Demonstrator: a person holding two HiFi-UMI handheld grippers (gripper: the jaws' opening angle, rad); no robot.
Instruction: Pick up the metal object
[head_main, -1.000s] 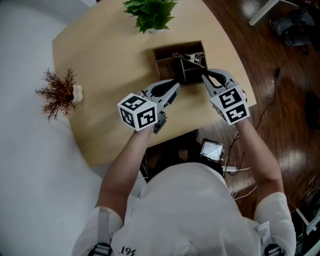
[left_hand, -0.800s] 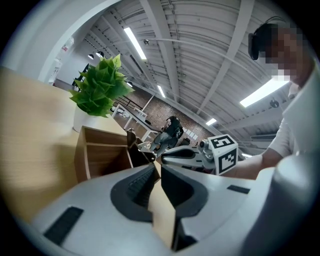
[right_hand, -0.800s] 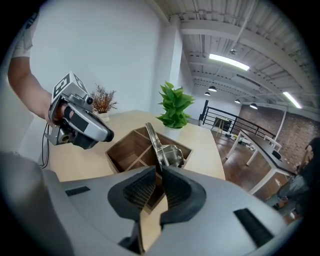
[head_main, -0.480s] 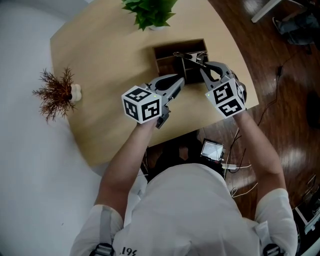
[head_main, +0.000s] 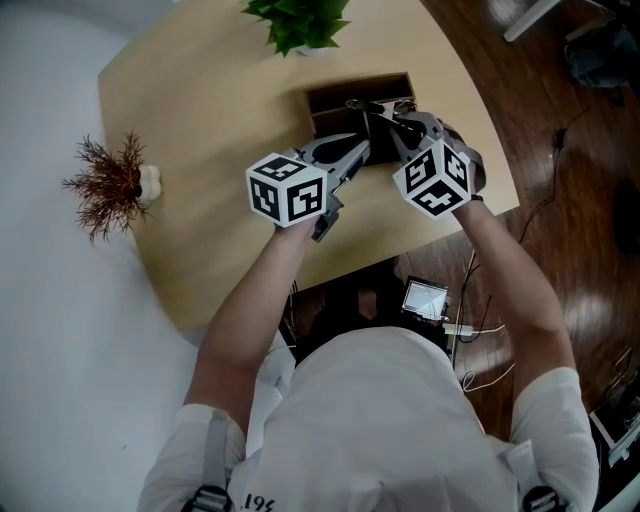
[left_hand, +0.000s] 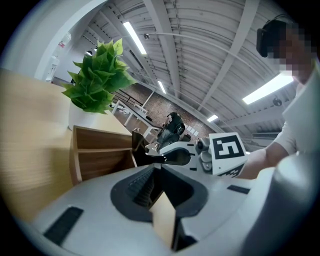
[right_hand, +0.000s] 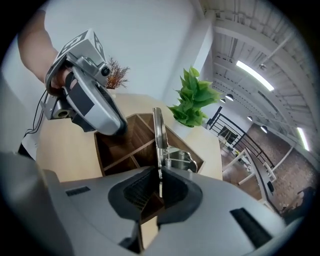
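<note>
both bare forearms (head_main: 250, 300) reaching toward 12 o'clock, left gripper (head_main: 360, 152) pointing about 2 o'clock, jaws pressed together on nothing, right gripper (head_main: 392, 122) tilted to 11 o'clock, jaws pinching a thin metal object (right_hand: 158, 131)

Green plant (head_main: 300, 25), dried twig plant (head_main: 105, 185) on table (head_main: 200, 100).

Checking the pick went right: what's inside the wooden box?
The metal object rises from the wooden box, clamped in the right gripper's tongs. The left compartments show only bare wood. The right gripper's body covers the nearest compartment's floor.
</note>
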